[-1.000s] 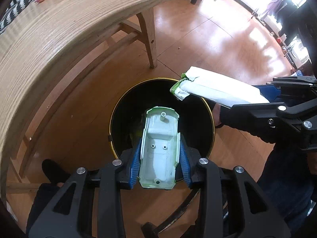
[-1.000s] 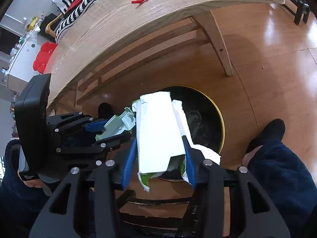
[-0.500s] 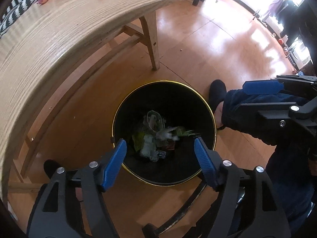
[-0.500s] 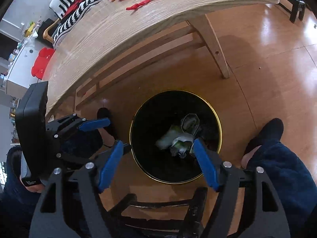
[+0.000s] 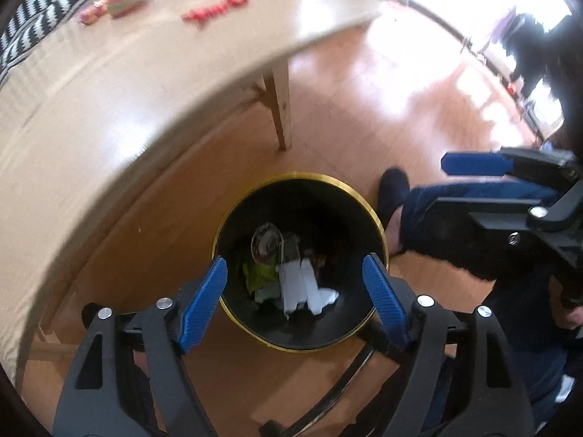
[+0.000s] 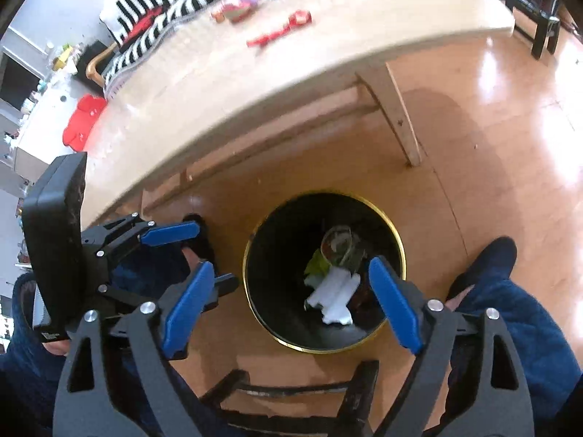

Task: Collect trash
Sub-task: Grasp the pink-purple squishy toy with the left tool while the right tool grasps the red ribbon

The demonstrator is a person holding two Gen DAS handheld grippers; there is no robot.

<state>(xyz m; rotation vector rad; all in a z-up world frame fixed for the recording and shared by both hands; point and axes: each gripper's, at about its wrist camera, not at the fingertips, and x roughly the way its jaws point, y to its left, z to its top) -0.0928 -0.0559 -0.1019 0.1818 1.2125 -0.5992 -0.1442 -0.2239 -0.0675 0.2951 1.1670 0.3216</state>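
A: where's the trash at?
B: all down in the black bin (image 5: 233, 313), white carton (image 5: 304, 287) on top. Left gripper (image 5: 297, 300) and right gripper (image 6: 291, 306) both spread wide, holding nothing, right above it.

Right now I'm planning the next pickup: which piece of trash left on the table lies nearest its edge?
The red wrapper: it lies alone toward the table edge, while the pink-green wrapper sits farther back.

Below the left gripper (image 5: 295, 293) and right gripper (image 6: 288, 300), the bin (image 5: 379, 218) mouth lies unobstructed. Ahead, the table (image 5: 109, 109) edge overhangs; its leg (image 5: 282, 109) stands beyond the bin.
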